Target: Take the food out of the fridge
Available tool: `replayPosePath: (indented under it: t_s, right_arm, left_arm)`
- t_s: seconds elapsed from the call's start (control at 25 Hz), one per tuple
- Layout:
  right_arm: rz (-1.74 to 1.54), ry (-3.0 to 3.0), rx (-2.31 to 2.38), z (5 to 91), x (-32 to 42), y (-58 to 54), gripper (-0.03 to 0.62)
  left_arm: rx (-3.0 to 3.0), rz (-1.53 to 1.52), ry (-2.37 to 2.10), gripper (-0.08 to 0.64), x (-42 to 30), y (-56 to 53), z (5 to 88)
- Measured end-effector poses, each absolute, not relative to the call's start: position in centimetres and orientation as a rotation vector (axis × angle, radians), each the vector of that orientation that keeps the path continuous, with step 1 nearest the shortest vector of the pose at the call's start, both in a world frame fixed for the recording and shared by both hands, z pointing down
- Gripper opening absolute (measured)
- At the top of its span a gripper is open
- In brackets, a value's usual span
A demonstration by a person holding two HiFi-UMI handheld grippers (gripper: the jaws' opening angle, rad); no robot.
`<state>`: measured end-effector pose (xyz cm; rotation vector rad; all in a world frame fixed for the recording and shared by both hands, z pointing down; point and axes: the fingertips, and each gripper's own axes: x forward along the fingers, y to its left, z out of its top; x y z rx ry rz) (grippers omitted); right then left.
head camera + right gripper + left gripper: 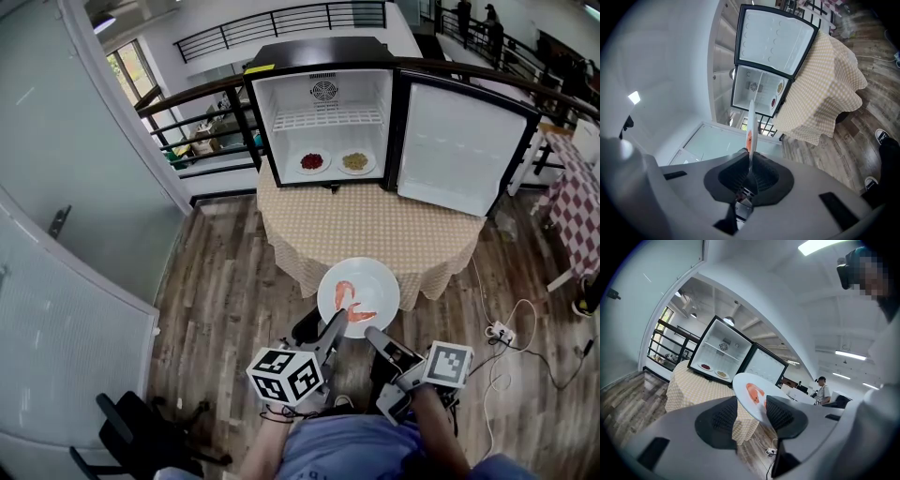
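I'm on what looks like an upper gallery of an open office or lab building, not in a home kitchen. Black railings (281, 19) edge the level, a glass partition (66, 178) runs along my left, and a power strip (497, 330) lies on the wood-look floor (225, 281). The small fridge (319, 52) sits on a cloth-covered round table (375, 225). Long ceiling strip lights (851, 355) hang over a person (821, 391) standing in the background.
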<state>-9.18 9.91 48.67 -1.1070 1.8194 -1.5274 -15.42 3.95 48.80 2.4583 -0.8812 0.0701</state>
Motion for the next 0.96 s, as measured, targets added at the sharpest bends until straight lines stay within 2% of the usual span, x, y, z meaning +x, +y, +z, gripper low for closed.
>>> replayPosePath:
  t_s: [0.96]
  right_arm:
    - [-1.530, 1.839, -1.098, 48.5, -10.0, 10.4, 0.028]
  left_arm:
    - [2.461, 0.060, -0.890, 0.202, -16.2, 4.5, 48.6]
